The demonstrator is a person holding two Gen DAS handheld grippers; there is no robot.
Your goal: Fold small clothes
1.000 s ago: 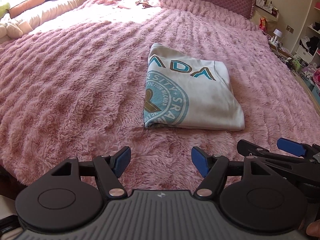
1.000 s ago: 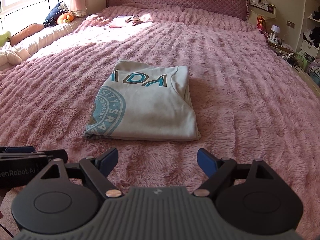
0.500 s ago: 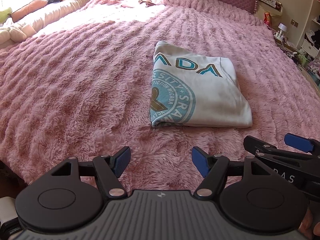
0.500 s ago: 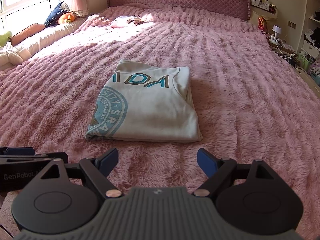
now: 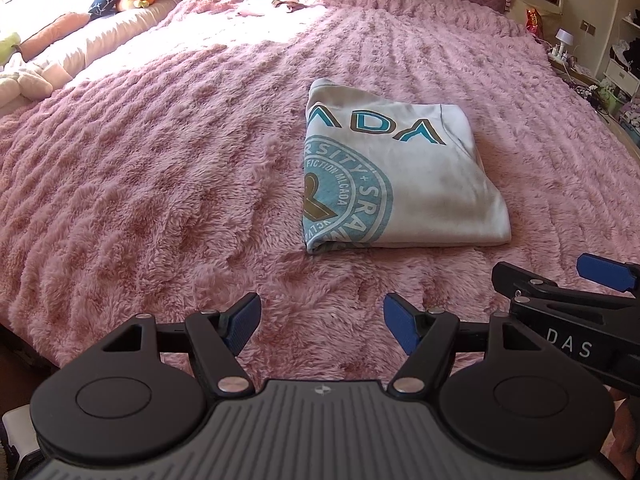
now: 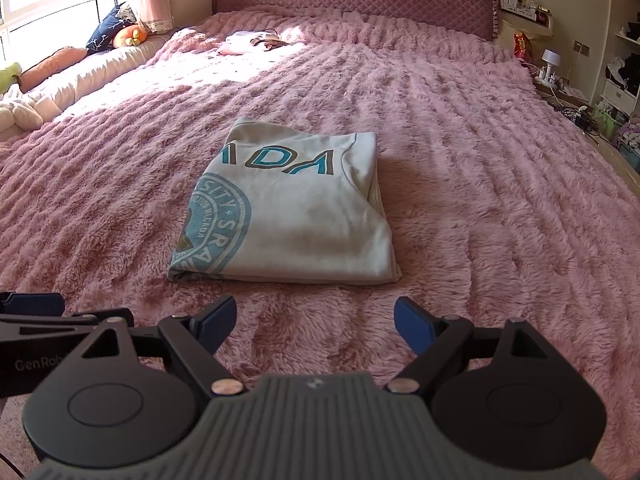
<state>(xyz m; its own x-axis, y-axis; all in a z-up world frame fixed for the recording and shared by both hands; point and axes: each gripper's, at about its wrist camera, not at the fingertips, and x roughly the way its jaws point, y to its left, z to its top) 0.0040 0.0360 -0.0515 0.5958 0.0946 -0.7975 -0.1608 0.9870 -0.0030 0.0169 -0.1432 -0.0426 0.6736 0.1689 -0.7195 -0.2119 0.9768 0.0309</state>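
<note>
The folded shirt (image 6: 288, 216) lies squared at frame centre on the bed (image 6: 480, 200), so left gripper (image 5: 320, 322) and right gripper (image 6: 316, 322) hover clear below it, jaws wide and empty.

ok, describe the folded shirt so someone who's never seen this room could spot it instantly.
Start at the big bed under the fluffy pink blanket. Near its middle, ahead of both open hand-held grippers, lies the folded shirt, a neat pale rectangle. It is the only flat, folded item there, marked by a teal round seal and large teal letters, unlike the small crumpled pink bundle far up by the headboard.
</note>
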